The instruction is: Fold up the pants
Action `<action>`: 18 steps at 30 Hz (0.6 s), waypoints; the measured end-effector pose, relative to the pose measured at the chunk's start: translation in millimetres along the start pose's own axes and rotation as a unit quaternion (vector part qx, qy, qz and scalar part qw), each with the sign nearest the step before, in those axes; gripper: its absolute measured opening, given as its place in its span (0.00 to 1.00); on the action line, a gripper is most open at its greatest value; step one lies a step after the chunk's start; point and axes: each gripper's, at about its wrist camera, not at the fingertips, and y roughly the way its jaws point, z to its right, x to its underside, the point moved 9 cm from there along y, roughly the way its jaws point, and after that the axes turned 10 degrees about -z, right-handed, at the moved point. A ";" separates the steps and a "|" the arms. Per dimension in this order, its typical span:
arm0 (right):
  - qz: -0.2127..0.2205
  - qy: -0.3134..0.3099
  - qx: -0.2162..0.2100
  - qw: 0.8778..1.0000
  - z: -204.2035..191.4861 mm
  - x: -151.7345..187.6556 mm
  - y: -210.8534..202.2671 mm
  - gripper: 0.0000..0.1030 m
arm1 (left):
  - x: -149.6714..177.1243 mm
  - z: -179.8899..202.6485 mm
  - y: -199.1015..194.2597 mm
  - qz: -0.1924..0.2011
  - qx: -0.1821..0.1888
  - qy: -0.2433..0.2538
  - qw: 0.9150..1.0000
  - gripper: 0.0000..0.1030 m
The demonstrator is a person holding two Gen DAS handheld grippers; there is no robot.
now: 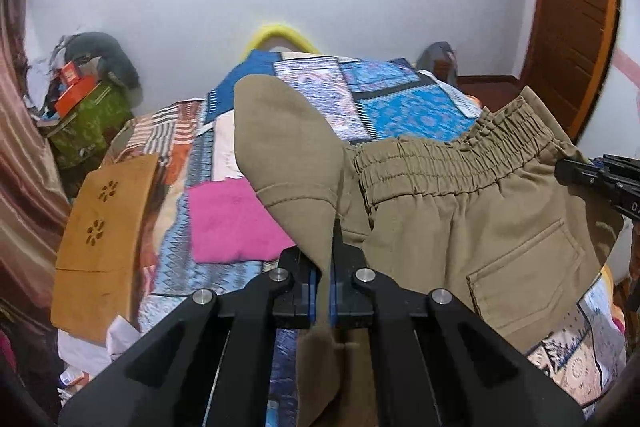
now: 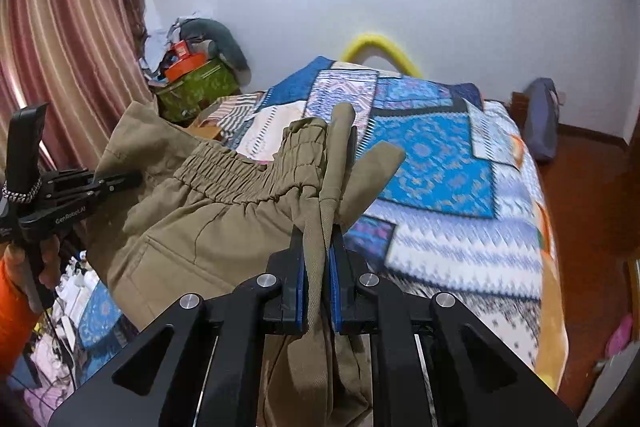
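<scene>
The left claw is clamped tight on a fold of the khaki cotton pants with an elastic gathered waistband, the cloth pinched between its blue pads. The pants hang stretched in the air above the bed's blue patchwork quilt, waistband spanning across to the right claw, also closed on a bunched fabric edge.

Your left gripper is squeezed tight on the pants, with cloth pinched between its two fingers. Your right gripper is squeezed tight on the pants too. Both are held up high, side by side and apart.
</scene>
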 end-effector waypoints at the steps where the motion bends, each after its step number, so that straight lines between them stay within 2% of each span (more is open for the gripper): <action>1: 0.000 -0.004 0.000 1.000 -3.2 -4.4 3.6 0.09 | -2.4 -6.7 1.0 0.000 -0.001 -0.004 1.000 0.05; 11: 0.004 -0.025 -0.018 1.000 -35.5 -57.6 59.7 0.09 | -26.9 -84.6 37.5 -0.009 -0.028 -0.050 0.998 0.05; 18: -0.004 -0.030 -0.023 0.999 -48.6 -83.9 111.7 0.09 | -42.4 -133.6 85.7 -0.021 -0.037 -0.072 0.997 0.05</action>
